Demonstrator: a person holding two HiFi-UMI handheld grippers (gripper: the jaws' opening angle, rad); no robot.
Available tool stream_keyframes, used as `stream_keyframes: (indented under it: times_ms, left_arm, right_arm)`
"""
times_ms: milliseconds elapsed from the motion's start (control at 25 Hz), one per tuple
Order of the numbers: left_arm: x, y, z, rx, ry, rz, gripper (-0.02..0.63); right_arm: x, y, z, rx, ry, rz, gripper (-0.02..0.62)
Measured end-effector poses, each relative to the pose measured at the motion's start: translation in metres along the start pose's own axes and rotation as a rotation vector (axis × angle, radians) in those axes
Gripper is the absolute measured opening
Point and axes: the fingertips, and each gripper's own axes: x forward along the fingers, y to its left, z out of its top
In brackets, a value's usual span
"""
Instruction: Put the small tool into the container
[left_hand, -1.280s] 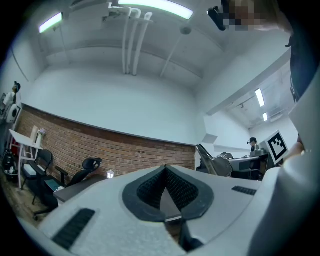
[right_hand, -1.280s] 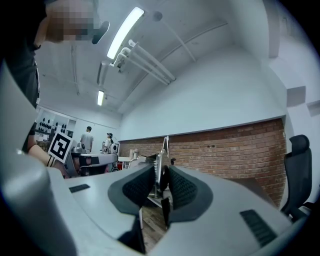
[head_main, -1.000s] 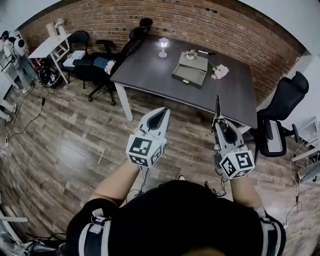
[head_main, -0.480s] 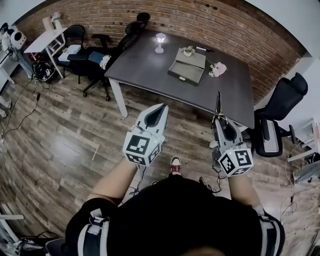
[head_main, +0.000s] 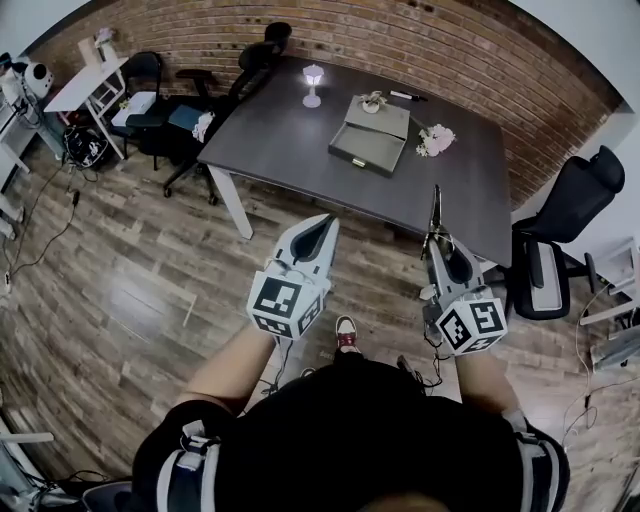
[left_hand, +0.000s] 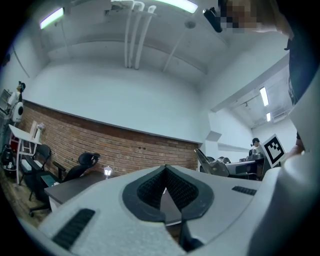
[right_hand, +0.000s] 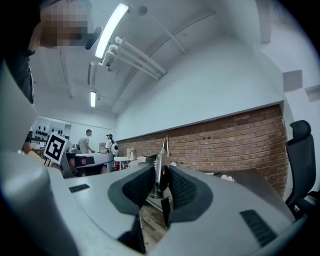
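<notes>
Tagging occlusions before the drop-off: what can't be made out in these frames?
Small tool: thin in head view; fingers of the right gripper cover its middle in the right gripper view, so its type is unclear.
Container: head view, too small to see what is inside.
Small object behind the container: head view, too small to identify.

No words, brand names, numbers or signs can be read in any of the views. The only printed marks are black-and-white square code patterns with no letters or digits. In the head view they stand on the left cube (head_main: 283, 303), behind the left gripper (head_main: 326, 226), at about 7 o'clock, and on the right cube (head_main: 472, 328), behind the right gripper (head_main: 437, 243), at about 4 o'clock. One such pattern shows at 3 o'clock in the left gripper view and at 9 o'clock in the right gripper view
</notes>
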Motion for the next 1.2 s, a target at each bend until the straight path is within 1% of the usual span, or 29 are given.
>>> stream_keyframes:
  times_ms: [320, 600, 760, 960, 1200]
  left_arm:
    - [0.041, 0.013, -0.008, -0.004, 0.024, -0.004, 0.009]
    - [0.081, 0.026, -0.02, 0.007, 0.054, -0.008, 0.009]
    - [0.11, 0.034, -0.023, 0.018, 0.078, -0.016, 0.009]
    - [0.149, 0.036, -0.02, 0.037, 0.089, -0.024, 0.009]
    - [0.184, 0.037, -0.02, 0.056, 0.115, -0.014, 0.009]
  right_arm:
    - [0.033, -0.032, -0.008, 0.033, -0.003, 0.002, 0.091]
    - [0.064, -0.064, -0.02, 0.055, 0.021, 0.002, 0.091]
    - [0.082, -0.082, -0.017, 0.068, 0.006, 0.017, 0.091]
    - [0.108, -0.112, -0.011, 0.072, 0.004, 0.034, 0.091]
    - [0.131, -0.145, -0.009, 0.091, 0.0, 0.054, 0.091]
